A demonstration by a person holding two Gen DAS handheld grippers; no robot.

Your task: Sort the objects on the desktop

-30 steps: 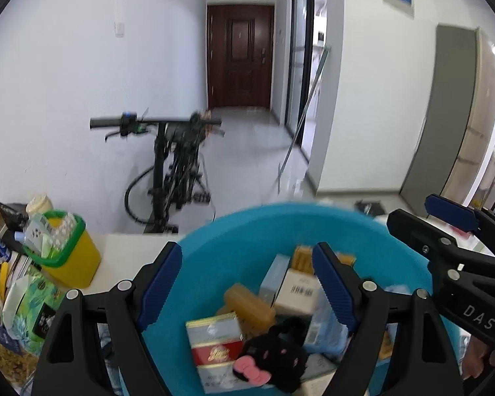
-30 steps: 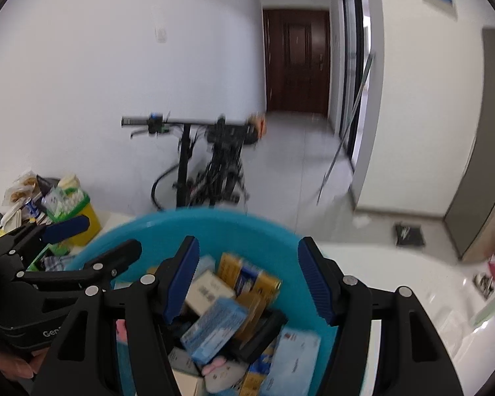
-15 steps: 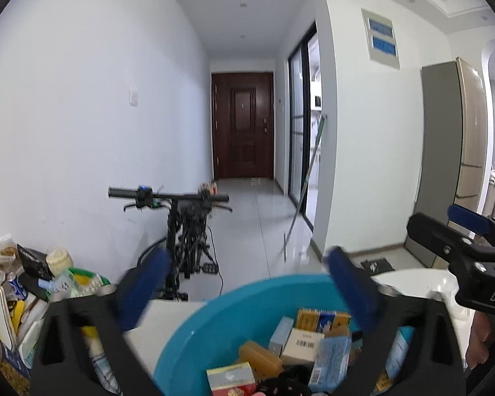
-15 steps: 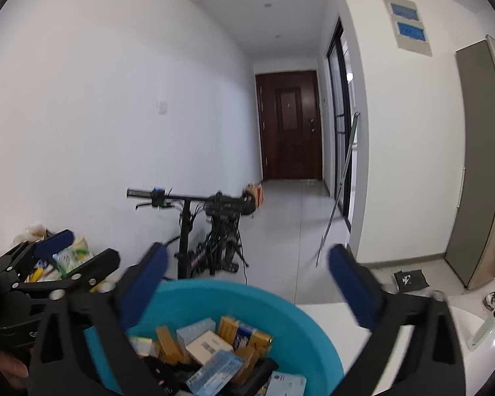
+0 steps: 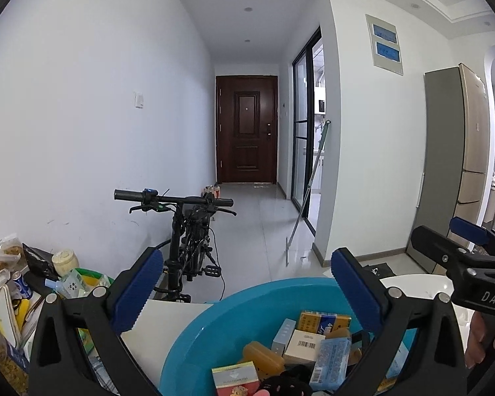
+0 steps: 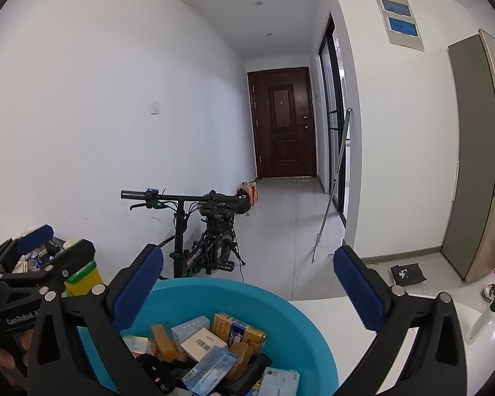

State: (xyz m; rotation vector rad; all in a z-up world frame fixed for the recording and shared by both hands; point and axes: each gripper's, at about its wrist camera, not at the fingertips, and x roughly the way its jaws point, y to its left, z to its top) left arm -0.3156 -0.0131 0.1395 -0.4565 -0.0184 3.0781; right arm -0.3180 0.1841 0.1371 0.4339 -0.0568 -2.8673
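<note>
Hovering side by side above a blue basin [image 5: 194, 340] on the white tabletop [image 5: 168, 323], the left gripper [image 5: 246, 288] and right gripper [image 6: 247, 288] have both just spread their jaws wide, with nothing between them. The basin, heaped with small boxes [image 6: 203, 343], packets and a black plush toy [image 5: 287, 384], sits just below and ahead of both. This looks like the start of sorting; the next move probably calls for tipping one gripper down and closing on a single item.

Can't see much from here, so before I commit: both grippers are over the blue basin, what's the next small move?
Probably tip the right gripper down toward the round blue plastic basin: its jaws have just opened wide with nothing between them, and small boxes lie piled inside below.
</note>
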